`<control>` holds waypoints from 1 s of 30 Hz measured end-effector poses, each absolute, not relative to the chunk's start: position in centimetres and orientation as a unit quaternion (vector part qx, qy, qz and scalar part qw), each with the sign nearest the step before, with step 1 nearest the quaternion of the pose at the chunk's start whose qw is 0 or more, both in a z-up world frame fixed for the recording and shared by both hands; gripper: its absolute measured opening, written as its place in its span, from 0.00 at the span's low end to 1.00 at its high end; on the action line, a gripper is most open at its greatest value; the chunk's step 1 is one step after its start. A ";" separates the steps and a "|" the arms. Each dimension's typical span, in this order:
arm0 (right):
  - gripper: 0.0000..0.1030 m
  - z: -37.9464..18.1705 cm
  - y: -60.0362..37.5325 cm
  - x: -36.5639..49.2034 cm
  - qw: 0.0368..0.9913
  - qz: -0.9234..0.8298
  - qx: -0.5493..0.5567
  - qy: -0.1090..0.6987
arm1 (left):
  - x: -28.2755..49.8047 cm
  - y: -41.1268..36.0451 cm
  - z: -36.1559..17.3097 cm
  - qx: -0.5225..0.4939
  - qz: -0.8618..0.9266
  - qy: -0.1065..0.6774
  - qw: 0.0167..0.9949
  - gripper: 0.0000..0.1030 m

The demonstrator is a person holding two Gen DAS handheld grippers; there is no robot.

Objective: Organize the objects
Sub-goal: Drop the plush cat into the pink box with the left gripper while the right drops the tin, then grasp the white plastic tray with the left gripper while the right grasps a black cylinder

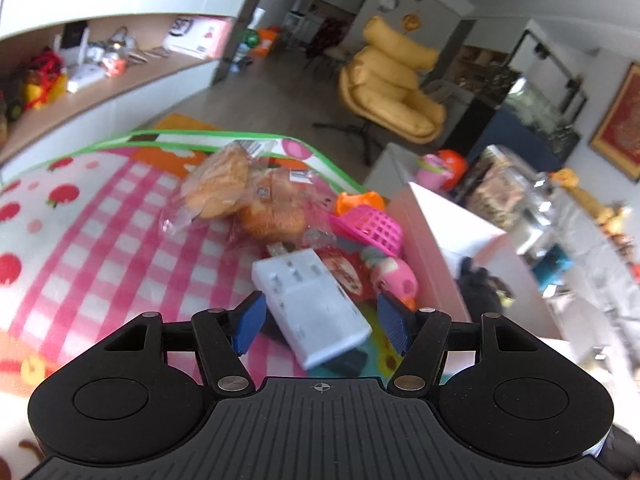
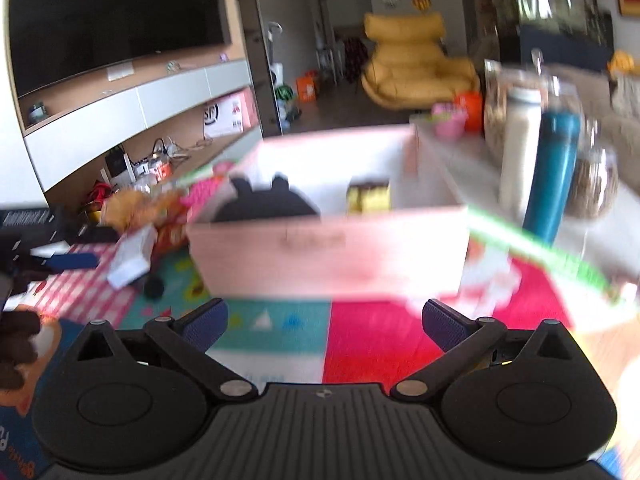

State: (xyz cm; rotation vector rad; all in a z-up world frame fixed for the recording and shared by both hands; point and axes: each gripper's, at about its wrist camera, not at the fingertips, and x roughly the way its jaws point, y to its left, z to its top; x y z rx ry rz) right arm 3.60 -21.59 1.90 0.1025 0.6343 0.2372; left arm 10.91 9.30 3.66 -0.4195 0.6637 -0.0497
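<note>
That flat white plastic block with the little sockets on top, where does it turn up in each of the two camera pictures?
Left wrist view: the flat white plastic block lies low at centre, between the open left gripper's blue pads.
Right wrist view: it is small at left, on the mat beside the pink storage box.
Shared landmark: the yellow padded armchair at the back.

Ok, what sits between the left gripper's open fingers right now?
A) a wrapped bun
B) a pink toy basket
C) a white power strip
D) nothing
C: in the left wrist view the white power strip lies between the blue pads of the open left gripper, not yet clamped.
</note>
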 end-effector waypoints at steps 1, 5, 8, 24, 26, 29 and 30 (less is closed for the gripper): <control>1.00 1.1 -21.5 3.2 0.941 0.112 0.054 0.316 | 11.8 8.7 3.7 -0.190 -0.007 0.326 0.926 0.65; 1.00 0.8 -21.1 2.9 0.942 0.111 0.045 0.314 | 13.6 7.3 2.2 -0.167 0.022 0.349 0.922 0.66; 1.00 0.5 -20.5 3.0 0.938 0.115 0.035 0.325 | 14.2 6.4 1.2 -0.143 0.032 0.358 0.922 0.67; 1.00 0.1 -20.2 3.9 0.925 0.101 0.028 0.366 | 7.0 9.4 1.5 -0.106 -0.039 0.314 0.943 0.51; 1.00 0.1 -20.0 4.1 0.923 0.098 0.020 0.373 | 5.1 10.7 1.5 -0.110 -0.042 0.313 0.942 0.51; 1.00 0.0 -18.7 4.3 0.920 0.080 -0.014 0.383 | 3.3 12.7 1.1 -0.122 -0.027 0.310 0.942 0.51; 1.00 0.0 -18.2 4.3 0.921 0.075 -0.023 0.381 | 2.8 13.2 1.0 -0.127 -0.022 0.307 0.943 0.51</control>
